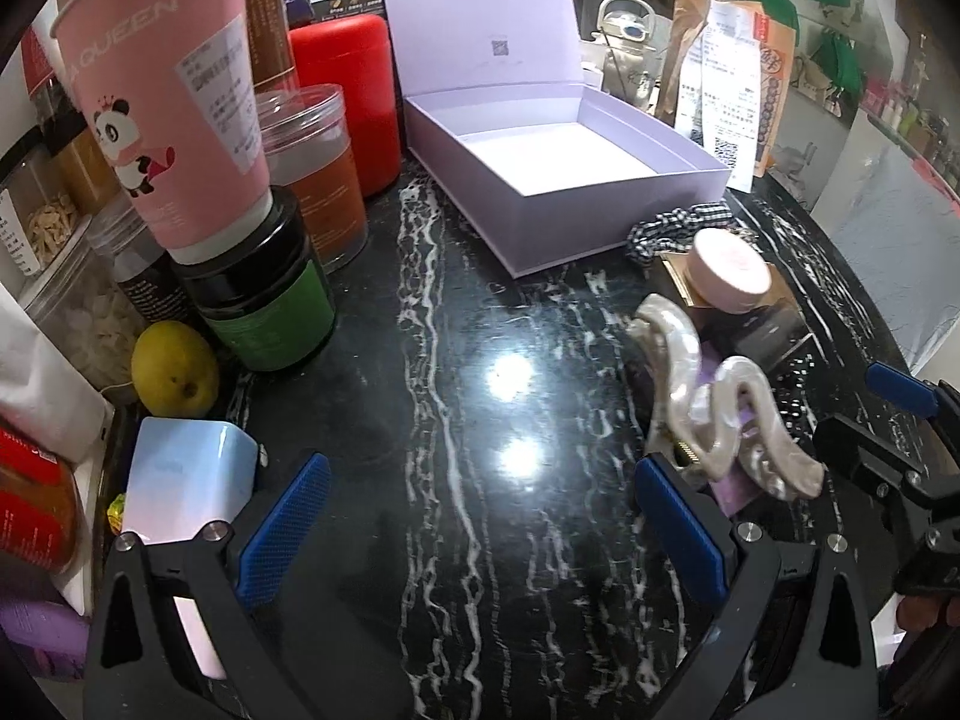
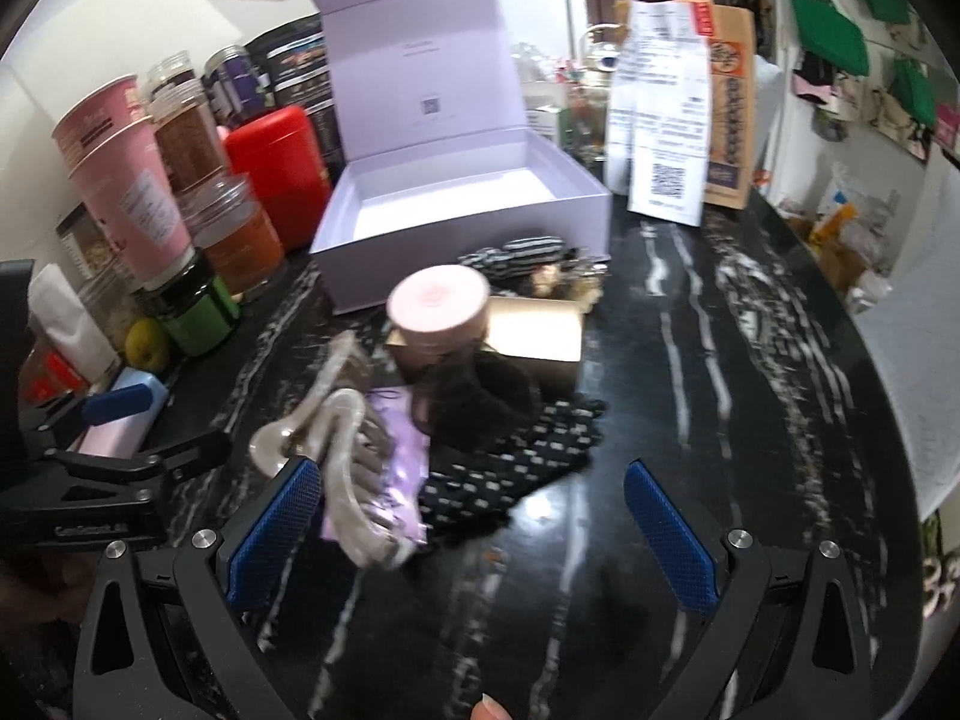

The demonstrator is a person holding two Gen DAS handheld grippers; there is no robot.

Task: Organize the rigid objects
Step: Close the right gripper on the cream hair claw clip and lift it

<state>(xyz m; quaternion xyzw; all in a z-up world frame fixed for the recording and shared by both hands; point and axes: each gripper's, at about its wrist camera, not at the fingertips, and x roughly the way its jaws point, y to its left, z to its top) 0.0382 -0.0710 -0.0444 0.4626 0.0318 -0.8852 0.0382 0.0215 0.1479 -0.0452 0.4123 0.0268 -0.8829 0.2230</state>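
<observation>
In the left wrist view, our left gripper (image 1: pixel 480 528) had its jaws apart and empty; the lilac box (image 1: pixel 606 210) at 12 o'clock was open and bare, the pearl hair claw (image 1: pixel 708 414) at 3 o'clock on the counter. In the right wrist view, our right gripper (image 2: pixel 474 534) was also spread and empty, the pink round tin (image 2: pixel 437 312) at 12 o'clock outside the box, so we judged that nothing was packed yet.

Overhead lamps glare off the glossy countertop (image 1: pixel 510 372); right view blurred, fisheye edges bent.

one open lilac box (image 1: pixel 558 180), one pearly hair claw (image 1: pixel 714 414), two pink cups (image 2: pixel 129 180).
</observation>
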